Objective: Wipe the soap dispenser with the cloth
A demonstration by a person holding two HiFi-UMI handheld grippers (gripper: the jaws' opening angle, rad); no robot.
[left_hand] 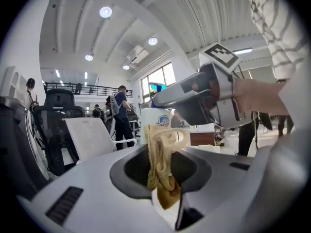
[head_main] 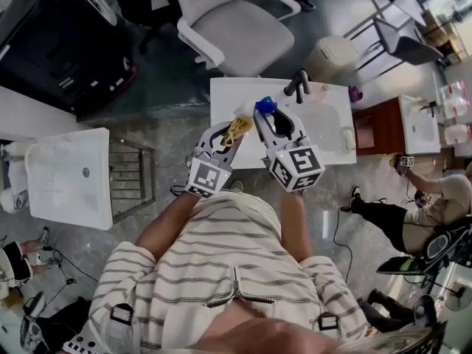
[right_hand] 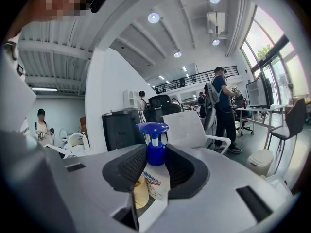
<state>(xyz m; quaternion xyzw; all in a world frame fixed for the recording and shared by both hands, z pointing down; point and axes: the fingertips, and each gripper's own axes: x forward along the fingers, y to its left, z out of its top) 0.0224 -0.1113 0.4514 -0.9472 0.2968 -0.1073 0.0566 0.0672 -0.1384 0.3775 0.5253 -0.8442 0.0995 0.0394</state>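
Note:
My right gripper (head_main: 267, 113) is shut on a white soap dispenser (right_hand: 156, 176) with a blue pump head (head_main: 265, 105), held upright over the white table (head_main: 335, 127). In the right gripper view the bottle's neck sits between the ribbed pads (right_hand: 133, 166). My left gripper (head_main: 234, 130) is shut on a crumpled yellow cloth (left_hand: 163, 164), which hangs bunched from its jaws. In the head view the cloth (head_main: 237, 128) is just left of the dispenser. The left gripper view shows the white bottle (left_hand: 156, 122) right behind the cloth, with my right gripper (left_hand: 167, 101) beside it.
A black faucet (head_main: 297, 85) stands at the table's far edge. A white office chair (head_main: 232, 24) is beyond the table, a white sink unit (head_main: 70, 175) to the left, and a bin (head_main: 332, 56) at the far right. People stand and sit around the room.

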